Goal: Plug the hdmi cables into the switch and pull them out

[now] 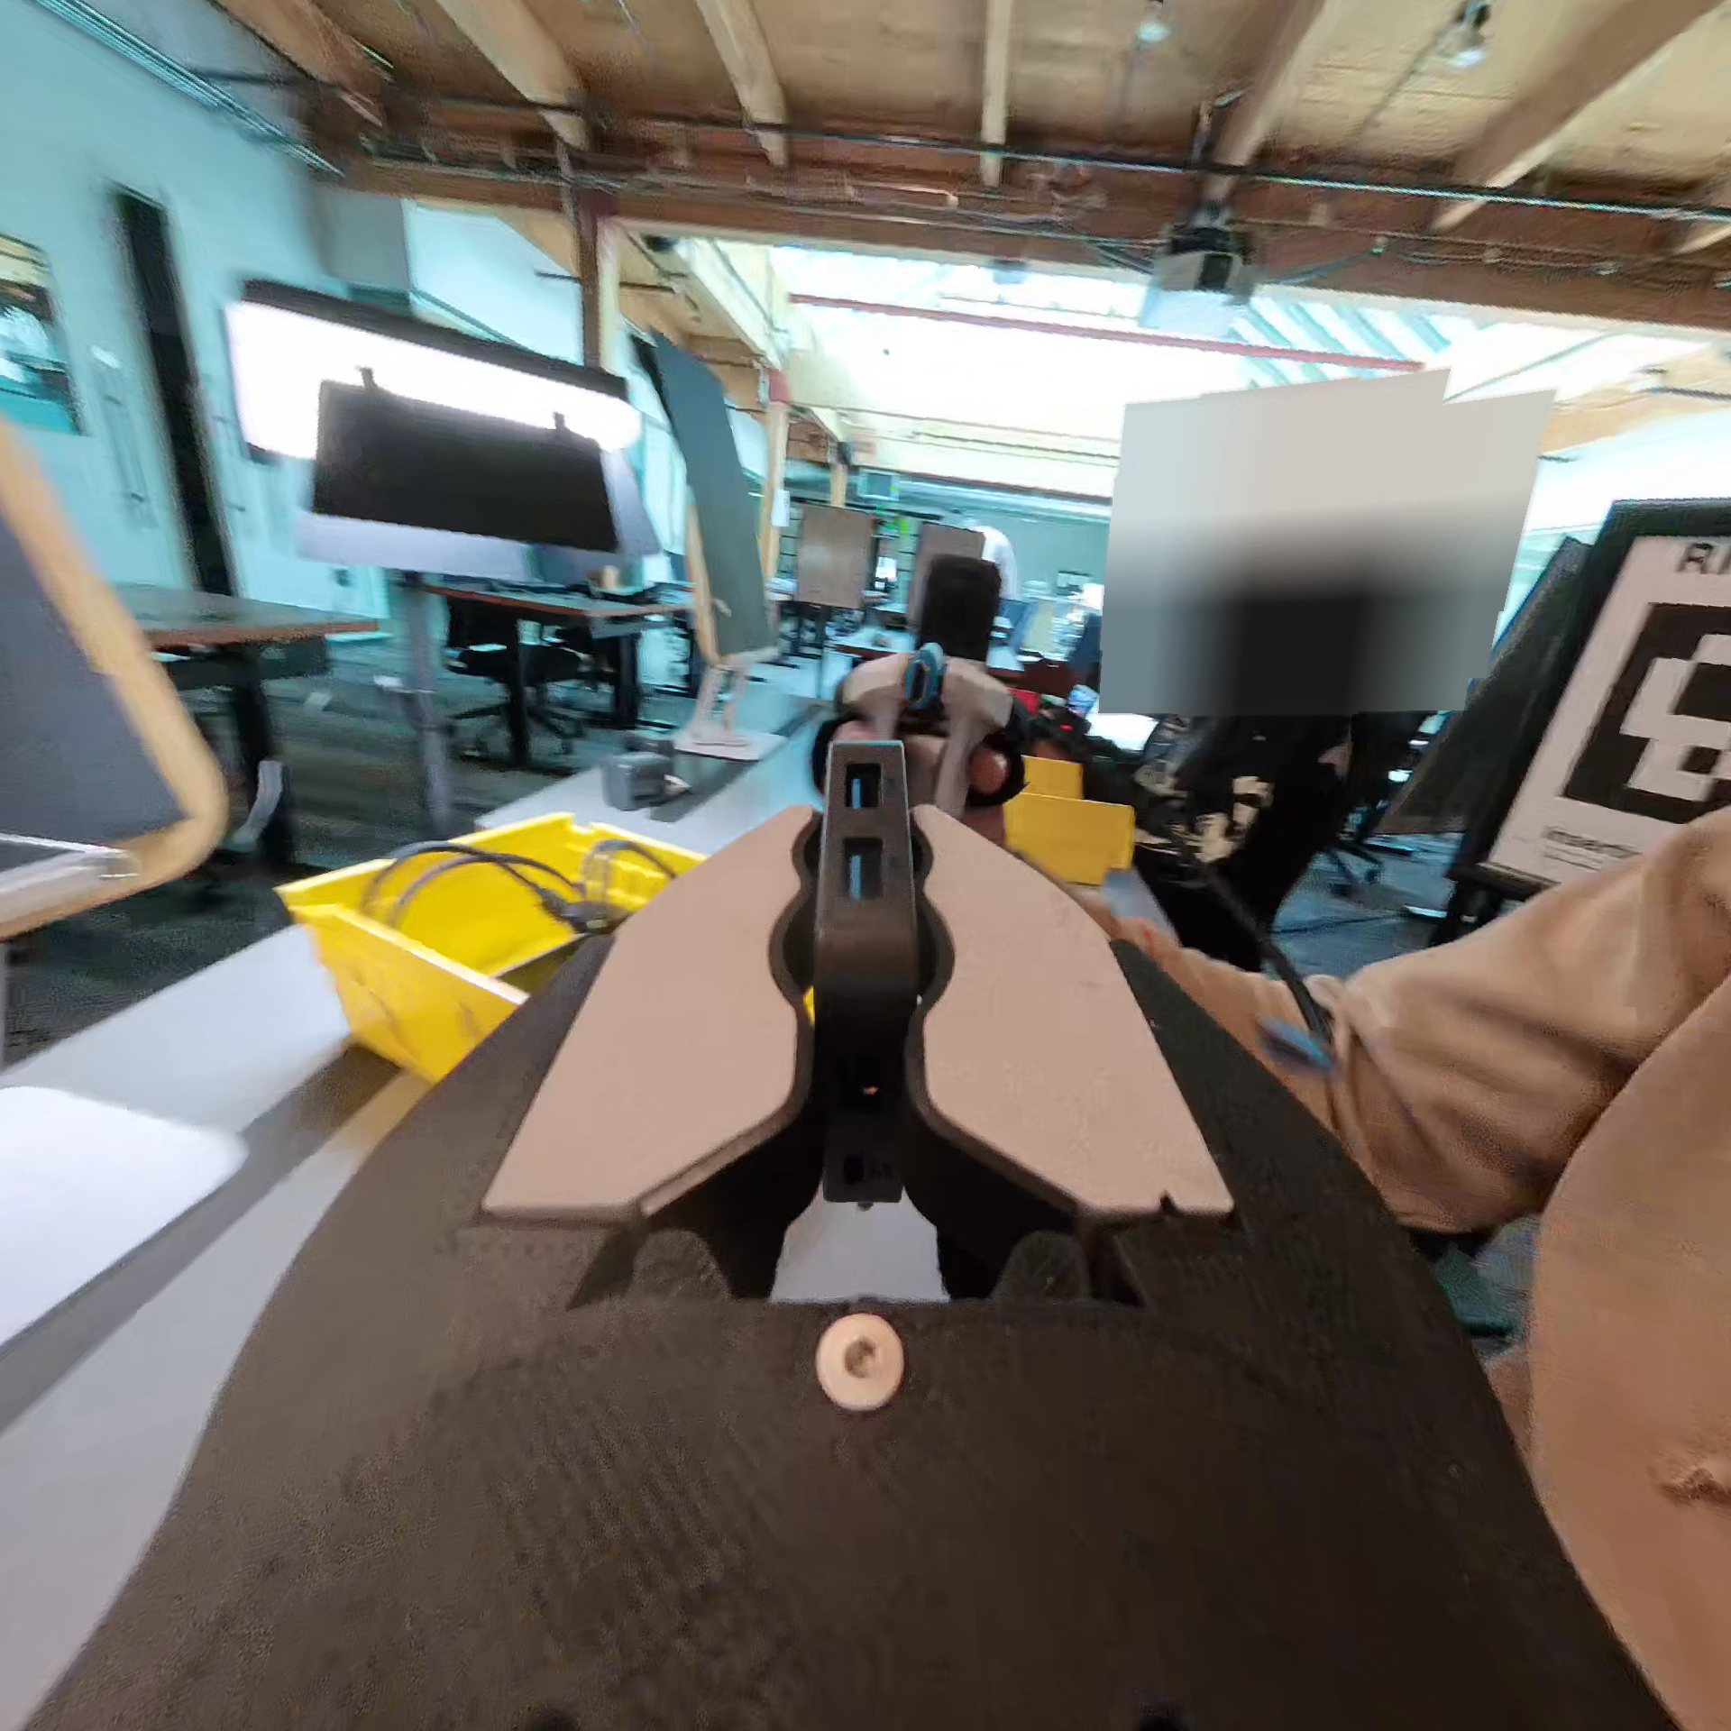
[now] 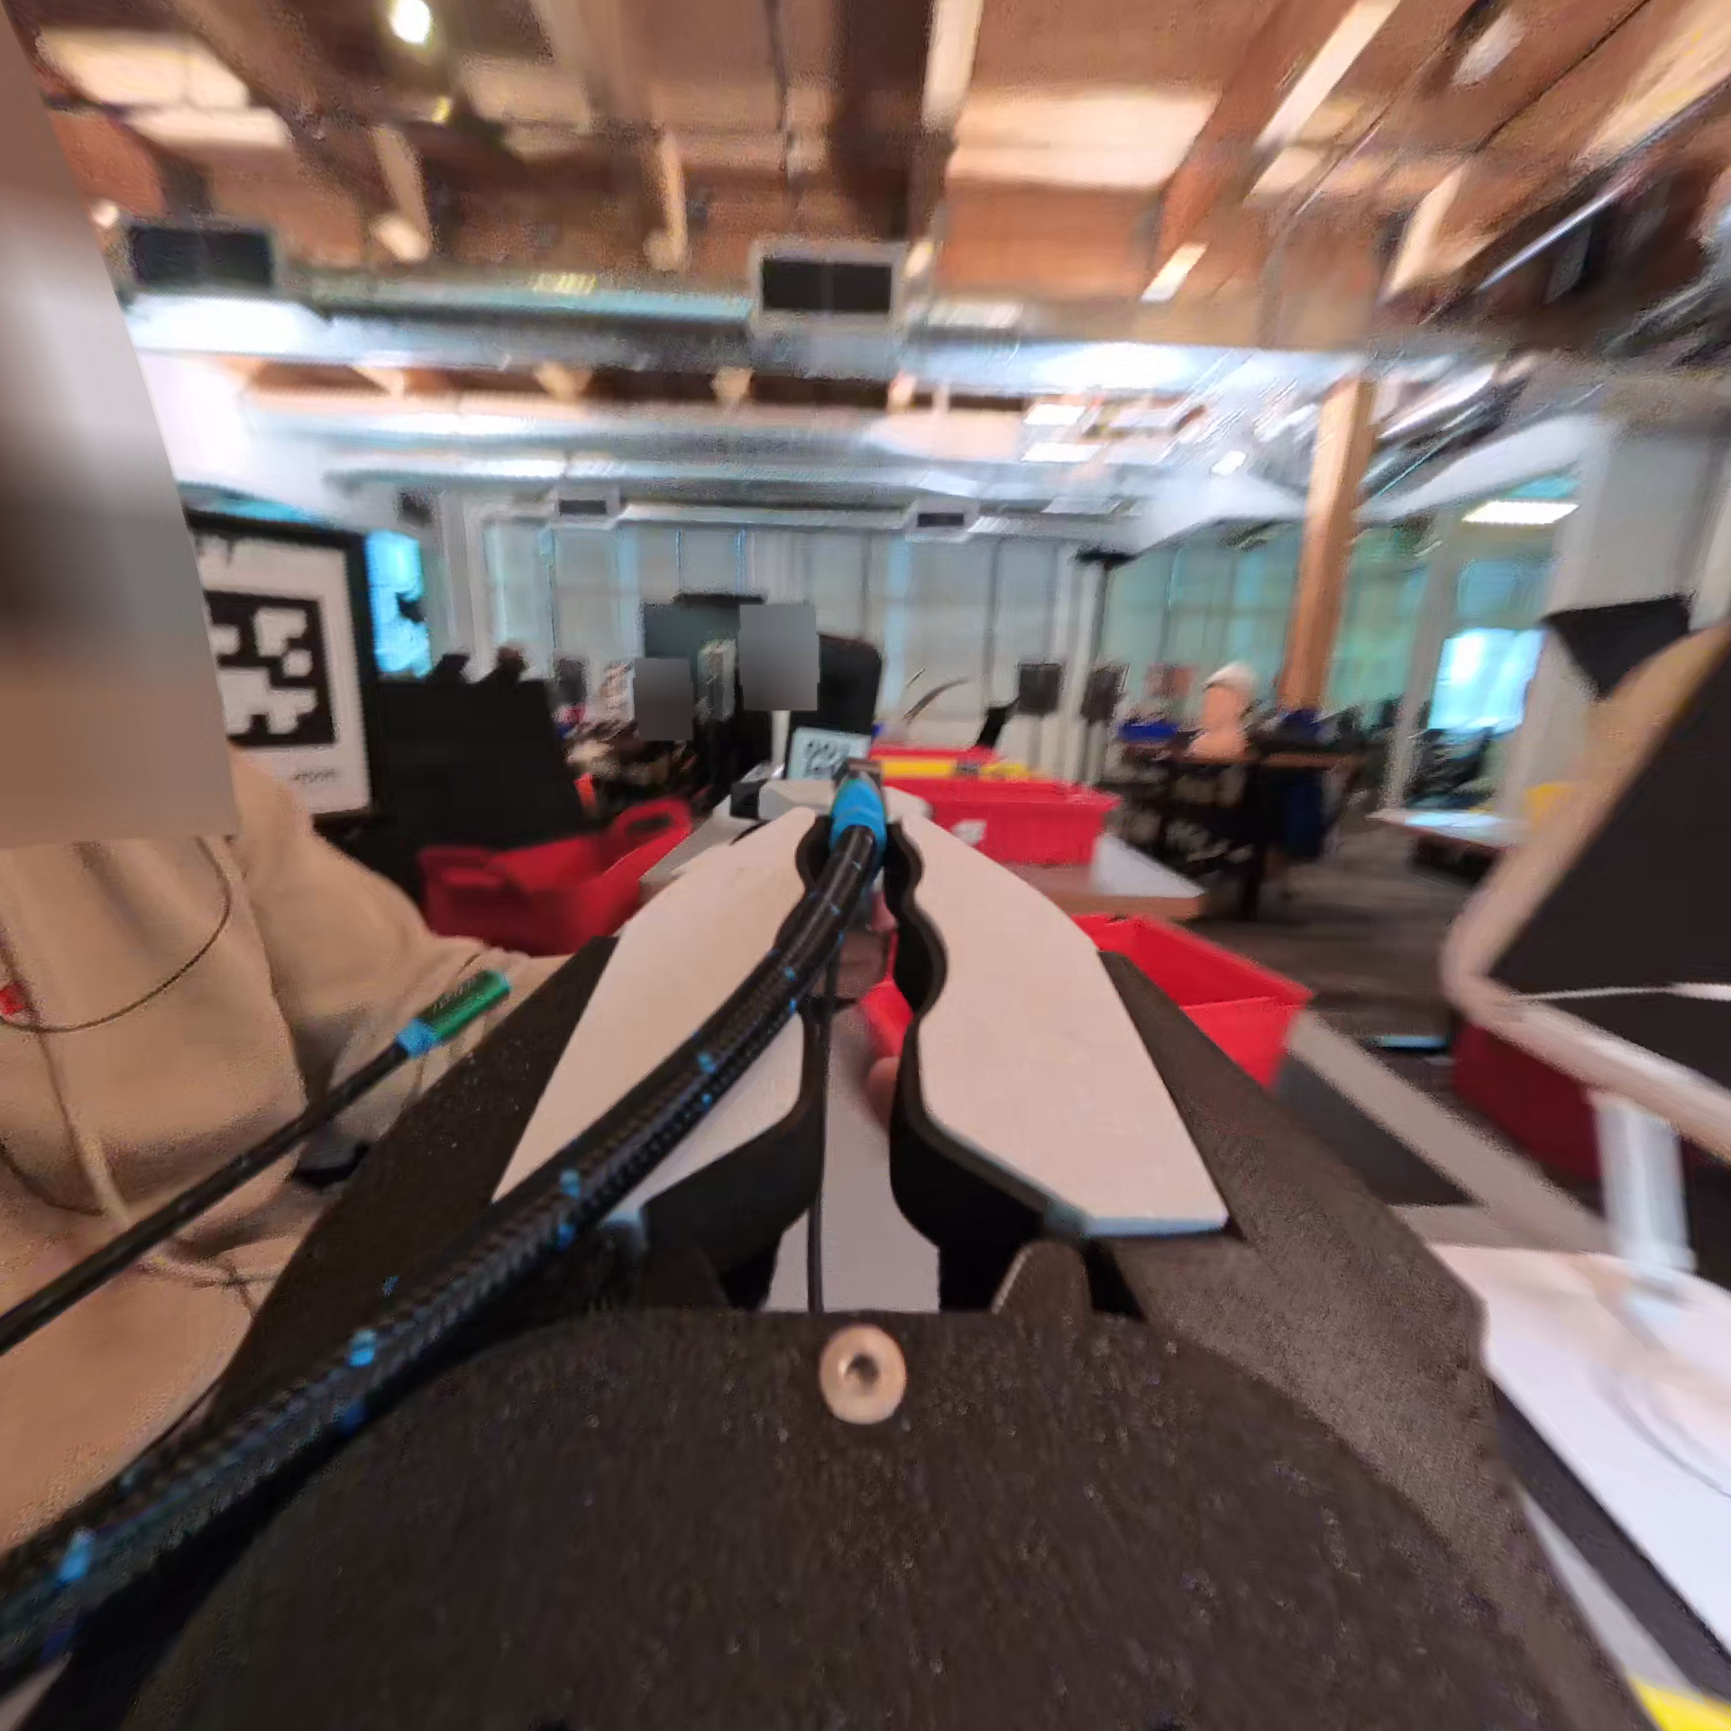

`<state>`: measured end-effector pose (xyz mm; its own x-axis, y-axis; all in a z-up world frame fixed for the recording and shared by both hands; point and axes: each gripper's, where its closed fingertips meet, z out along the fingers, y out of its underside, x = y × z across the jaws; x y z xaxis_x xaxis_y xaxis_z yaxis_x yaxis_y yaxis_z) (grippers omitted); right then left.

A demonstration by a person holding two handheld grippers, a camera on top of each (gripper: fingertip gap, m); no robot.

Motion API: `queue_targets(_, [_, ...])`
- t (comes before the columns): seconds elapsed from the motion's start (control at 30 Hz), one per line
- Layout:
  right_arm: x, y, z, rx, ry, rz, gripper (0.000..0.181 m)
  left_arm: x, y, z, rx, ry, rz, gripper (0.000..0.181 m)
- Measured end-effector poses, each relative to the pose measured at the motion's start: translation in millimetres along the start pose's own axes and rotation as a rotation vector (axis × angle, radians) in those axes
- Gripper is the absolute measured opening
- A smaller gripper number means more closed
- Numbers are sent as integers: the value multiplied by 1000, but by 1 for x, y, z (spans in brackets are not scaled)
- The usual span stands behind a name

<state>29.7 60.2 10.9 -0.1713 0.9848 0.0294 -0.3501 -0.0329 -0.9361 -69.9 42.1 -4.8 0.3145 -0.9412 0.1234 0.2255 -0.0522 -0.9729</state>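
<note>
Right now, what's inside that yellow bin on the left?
Loose dark cables lie in the yellow bin; its bottom near the left gripper is hidden.

The switch (image 1: 862, 899) is a thin black box w/ a row of small slots on its edge, 2 showing blue inside. It's up in the air, on edge, pinched betw. the left gripper's (image 1: 863, 843) grey fingers. The cable (image 2: 525, 1227) is black braid w/ blue flecks. Its blue plug (image 2: 856, 807) has a metal tip pointing fwd, held at the right gripper's (image 2: 866, 834) tips. The cable runs back low-left.
</note>
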Motion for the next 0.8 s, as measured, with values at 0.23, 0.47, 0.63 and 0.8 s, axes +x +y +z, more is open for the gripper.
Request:
queue_targets(0.23, [81,-20,-117,-321,752,-223,11,-28,-5,-38,-138,-159,42,15])
queue_targets(0.47, [123,-13,-169,-510,1249,-273,11,-33,6,-34,-155,-150,-18,14])
queue_targets(0.63, [132,7,-200,-690,1379,-227,11,-33,8,-34,-162,-142,-33,14])
queue_targets(0.8, [114,-15,-195,-673,1386,-188,11,-33,9,-35,-170,-143,-30,14])
